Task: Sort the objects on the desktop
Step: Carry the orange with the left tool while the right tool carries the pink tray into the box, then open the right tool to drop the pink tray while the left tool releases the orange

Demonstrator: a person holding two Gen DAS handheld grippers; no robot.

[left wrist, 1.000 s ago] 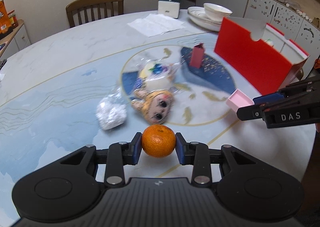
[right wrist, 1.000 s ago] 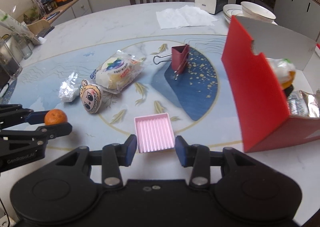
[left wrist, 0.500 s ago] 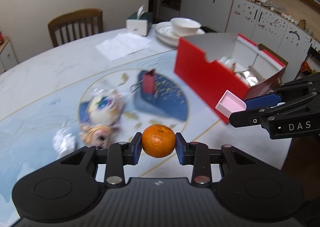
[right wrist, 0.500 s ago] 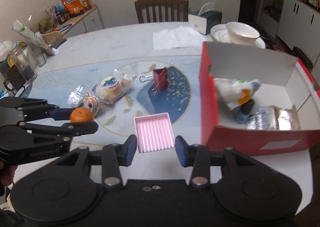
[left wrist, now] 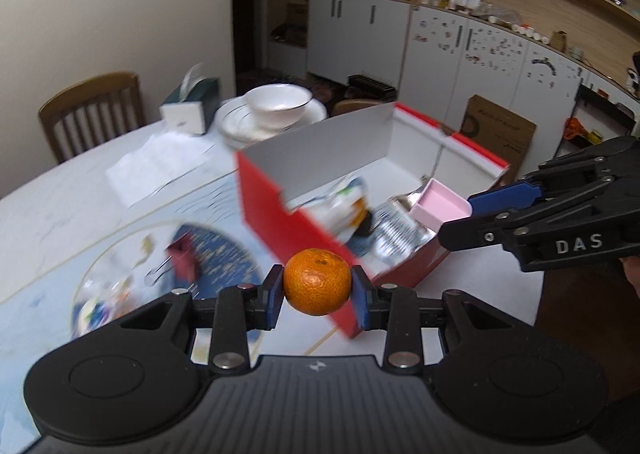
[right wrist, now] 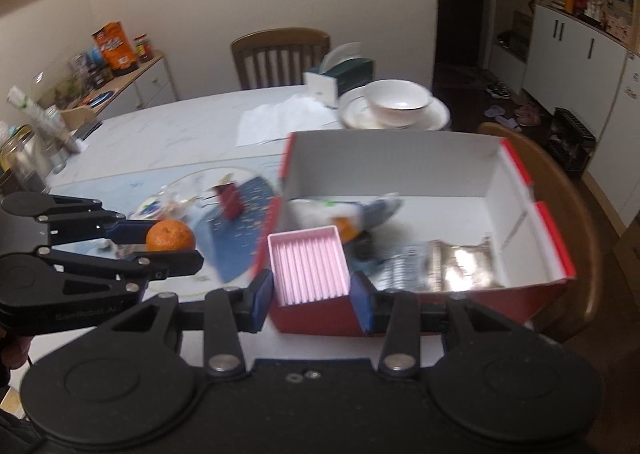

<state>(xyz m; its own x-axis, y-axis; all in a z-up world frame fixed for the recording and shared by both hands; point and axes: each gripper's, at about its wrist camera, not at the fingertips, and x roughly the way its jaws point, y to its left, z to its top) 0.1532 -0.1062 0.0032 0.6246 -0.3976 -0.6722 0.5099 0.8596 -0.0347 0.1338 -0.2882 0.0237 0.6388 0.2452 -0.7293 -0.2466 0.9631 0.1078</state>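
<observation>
While both tongs carry loads, left tongs [left wrist: 317,296] grip tangerine [left wrist: 317,281] short of red box [right wrist: 532,189]; right tongs [right wrist: 312,294] clamp pink tray [right wrist: 308,264] at box's near wall, i.e. nearer drop

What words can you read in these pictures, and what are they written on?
"DAS": white letters on the side of the right gripper, seen from the left wrist camera.
On the side of the left gripper there is faint lettering, too dim to read.
The orange packet on the sideboard has print, too blurred to read.
The cardboard box by the cabinets has print, too small to read.
</observation>
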